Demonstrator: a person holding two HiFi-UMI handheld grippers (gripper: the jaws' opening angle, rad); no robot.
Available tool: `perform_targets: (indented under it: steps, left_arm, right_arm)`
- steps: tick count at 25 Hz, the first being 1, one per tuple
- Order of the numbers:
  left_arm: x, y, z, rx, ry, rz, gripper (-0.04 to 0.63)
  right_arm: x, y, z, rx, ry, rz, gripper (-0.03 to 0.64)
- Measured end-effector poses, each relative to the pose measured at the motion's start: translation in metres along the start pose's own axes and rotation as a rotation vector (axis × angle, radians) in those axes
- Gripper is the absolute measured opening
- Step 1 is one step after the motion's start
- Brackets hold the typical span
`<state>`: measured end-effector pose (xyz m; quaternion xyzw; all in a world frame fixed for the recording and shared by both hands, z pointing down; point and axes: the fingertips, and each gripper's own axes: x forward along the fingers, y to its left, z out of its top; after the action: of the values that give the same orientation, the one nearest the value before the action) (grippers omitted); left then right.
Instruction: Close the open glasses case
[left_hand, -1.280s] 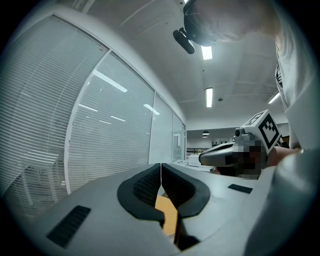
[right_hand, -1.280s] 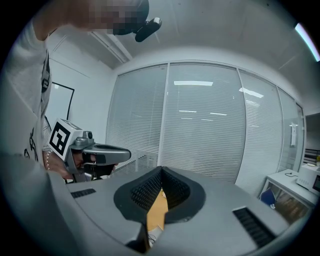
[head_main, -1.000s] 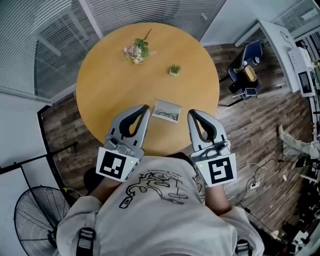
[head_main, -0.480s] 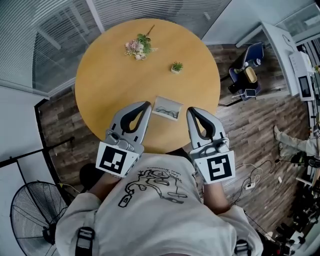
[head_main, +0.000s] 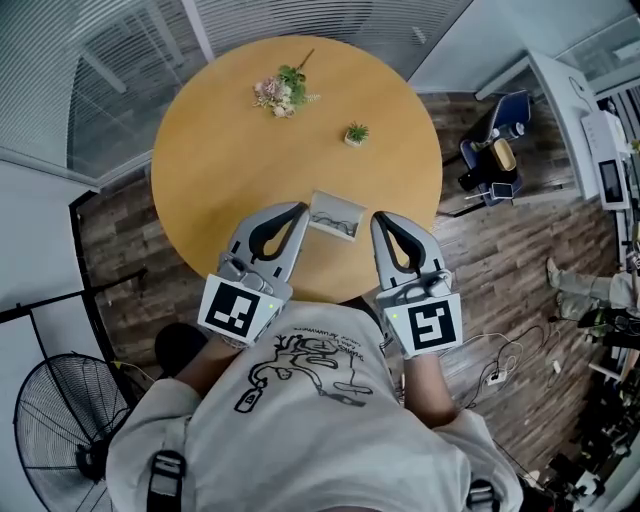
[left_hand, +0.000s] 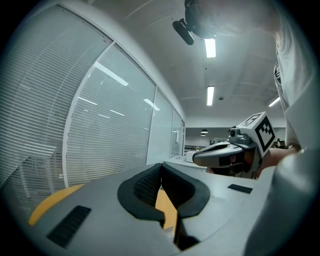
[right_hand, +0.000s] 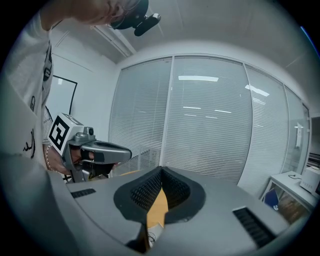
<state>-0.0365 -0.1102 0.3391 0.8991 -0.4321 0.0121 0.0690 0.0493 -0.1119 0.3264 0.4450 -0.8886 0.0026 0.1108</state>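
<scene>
The open glasses case (head_main: 334, 215) lies near the front edge of the round wooden table (head_main: 230, 160), its white lining up and dark glasses inside. My left gripper (head_main: 299, 207) hovers just left of the case, jaws together and holding nothing. On the case's right side my right gripper (head_main: 378, 217) is likewise shut and empty. In the left gripper view the pads of the left gripper (left_hand: 161, 166) meet, with the right gripper (left_hand: 235, 151) off to the side. The right gripper view shows the right gripper (right_hand: 161, 171) shut, tabletop in the slit below, and the left gripper (right_hand: 95, 150) beside it.
A sprig of flowers (head_main: 283, 92) and a tiny potted plant (head_main: 354, 133) lie at the far side of the table. A fan (head_main: 60, 440) stands on the floor at lower left, a blue chair (head_main: 497, 135) at right. Glass walls with blinds surround the table.
Both grippers have sunk a little toward the table, still flanking the case. Both stay shut, and the case has not moved.
</scene>
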Motion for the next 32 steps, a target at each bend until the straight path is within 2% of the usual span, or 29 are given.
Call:
perform_targets:
  steps: [15,24,32]
  left_arm:
    - [0.007,-0.001,-0.034,-0.015,0.063,-0.002,0.021]
    - [0.011,0.0,-0.06,-0.017,0.104,-0.01,0.021]
    - [0.015,0.005,-0.089,-0.031,0.16,-0.004,0.021]
  right_arm:
    - [0.004,-0.001,-0.041,-0.044,0.072,0.016,0.013]
    - [0.004,0.0,-0.077,-0.011,0.199,0.008,0.028]
    - [0.01,-0.002,-0.103,0.0,0.255,0.016,0.038]
